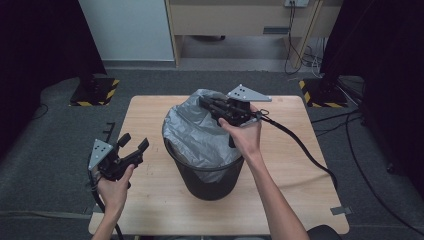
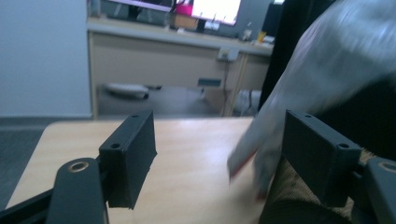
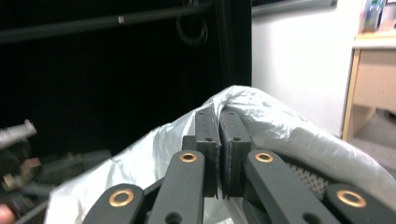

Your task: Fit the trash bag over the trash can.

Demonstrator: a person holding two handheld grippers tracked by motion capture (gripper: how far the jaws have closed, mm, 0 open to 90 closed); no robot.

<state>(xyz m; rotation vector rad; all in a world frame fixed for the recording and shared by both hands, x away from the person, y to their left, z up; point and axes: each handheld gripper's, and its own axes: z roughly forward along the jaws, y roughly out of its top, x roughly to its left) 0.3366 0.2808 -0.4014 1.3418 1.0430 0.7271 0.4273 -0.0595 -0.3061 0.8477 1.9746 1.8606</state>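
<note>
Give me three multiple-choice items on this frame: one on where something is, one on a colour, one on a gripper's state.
1. Where does the bin stand?
A. on the wooden table
B. on the carpet
C. on a chair

2. What colour is the bag lining the bin?
A. blue
B. silvery grey
C. yellow

3. How do the right gripper's jaws stand?
A. wide open
B. shut on the bag's edge
C. shut on a cable

Key: 1 A, the bin rests mid-table in the high view. 2 B, the plastic looks grey over the rim. 3 B, the right gripper view shows the jaws pressed together with the bag's fold between them; the left gripper stands open, apart.
</note>
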